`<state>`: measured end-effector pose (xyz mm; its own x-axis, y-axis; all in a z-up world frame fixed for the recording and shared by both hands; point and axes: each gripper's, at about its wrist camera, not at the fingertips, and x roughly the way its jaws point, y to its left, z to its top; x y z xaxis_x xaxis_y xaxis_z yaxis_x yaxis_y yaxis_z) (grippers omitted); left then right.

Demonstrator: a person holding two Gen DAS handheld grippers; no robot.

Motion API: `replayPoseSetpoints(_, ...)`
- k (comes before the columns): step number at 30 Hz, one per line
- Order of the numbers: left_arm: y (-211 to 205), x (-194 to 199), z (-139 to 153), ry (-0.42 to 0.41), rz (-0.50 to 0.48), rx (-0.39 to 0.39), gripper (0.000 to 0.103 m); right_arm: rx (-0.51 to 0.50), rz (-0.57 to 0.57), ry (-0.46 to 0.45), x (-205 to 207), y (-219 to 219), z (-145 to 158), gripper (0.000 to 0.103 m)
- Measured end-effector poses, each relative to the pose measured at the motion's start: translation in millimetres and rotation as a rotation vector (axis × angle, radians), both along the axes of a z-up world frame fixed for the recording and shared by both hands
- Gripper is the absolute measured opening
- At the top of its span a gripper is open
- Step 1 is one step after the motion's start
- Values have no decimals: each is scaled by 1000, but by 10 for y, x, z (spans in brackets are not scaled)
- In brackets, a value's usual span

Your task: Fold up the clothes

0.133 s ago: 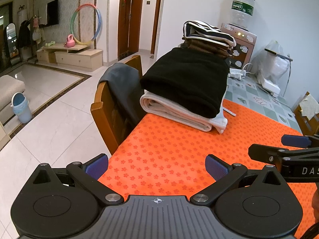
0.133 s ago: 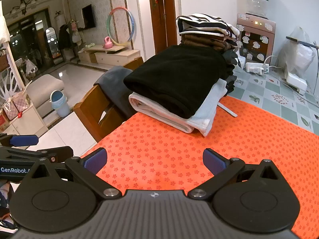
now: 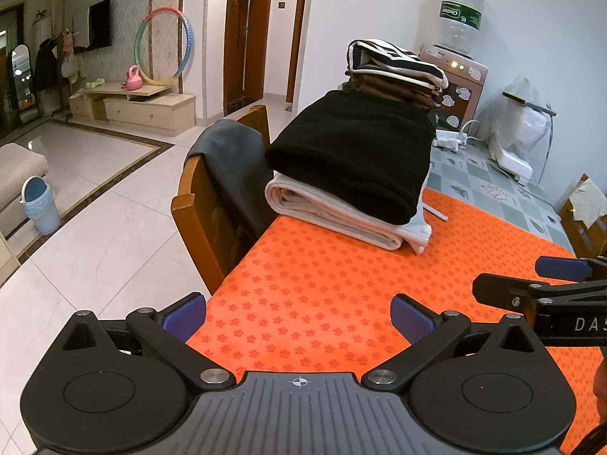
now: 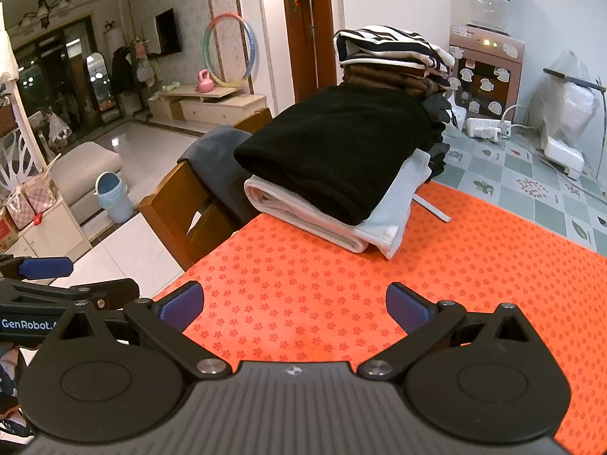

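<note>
A folded black garment [image 3: 353,155] [image 4: 337,148] lies on a folded white one [image 3: 334,212] [image 4: 322,216] at the far left edge of the orange floral cloth [image 3: 341,295] [image 4: 379,284]. Behind them rises a taller stack topped by a striped garment [image 3: 394,62] [image 4: 390,47] over brown ones [image 4: 387,77]. My left gripper [image 3: 297,318] hovers open over the cloth's near edge, nothing between its blue pads. My right gripper [image 4: 294,309] is open beside it, also empty. Each gripper shows at the edge of the other's view.
A wooden chair [image 3: 205,223] with a grey garment [image 3: 231,155] draped on its back stands at the table's left side. A water dispenser [image 3: 459,72], a power strip [image 4: 487,127] and a white appliance [image 4: 561,155] sit on the tiled tablecloth behind. Another chair [image 3: 584,223] is at right.
</note>
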<state>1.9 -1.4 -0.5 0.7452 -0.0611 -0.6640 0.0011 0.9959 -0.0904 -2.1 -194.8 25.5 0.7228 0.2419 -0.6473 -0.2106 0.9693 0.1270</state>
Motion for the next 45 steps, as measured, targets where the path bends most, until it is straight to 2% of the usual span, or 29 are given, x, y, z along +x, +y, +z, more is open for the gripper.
replayPoseSetpoints(45,-188,-2,-37,15,-4,7,103,18,-16,11,-44,-241,-42,103)
